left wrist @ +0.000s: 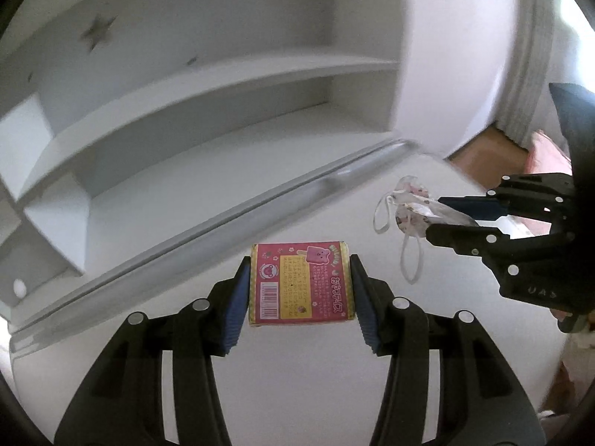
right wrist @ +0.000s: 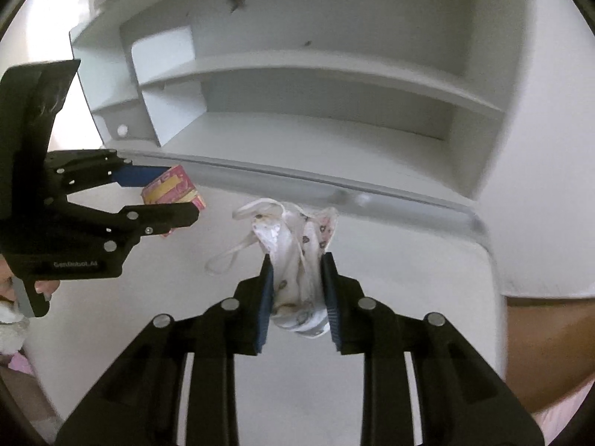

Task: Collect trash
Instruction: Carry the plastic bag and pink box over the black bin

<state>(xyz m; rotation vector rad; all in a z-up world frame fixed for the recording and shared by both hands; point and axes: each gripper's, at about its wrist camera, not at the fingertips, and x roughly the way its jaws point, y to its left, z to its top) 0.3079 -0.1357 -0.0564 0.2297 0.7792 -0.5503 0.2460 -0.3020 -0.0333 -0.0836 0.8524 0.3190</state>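
White shelf unit [right wrist: 334, 74] standing at the surface's [left wrist: 297, 390] far edge. You are gripping the pink snack box [left wrist: 299, 284] in your left gripper's [left wrist: 299, 297] fingers, and the crumpled face mask [right wrist: 297, 278] in your right gripper's [right wrist: 297, 297] narrow fingers, both above the surface.

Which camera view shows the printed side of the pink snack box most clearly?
The left wrist view. There the pink snack box faces the camera between the pads of the left gripper, with its barcode and picture visible. The right wrist view shows it only obliquely, small, partly hidden behind that gripper's finger.
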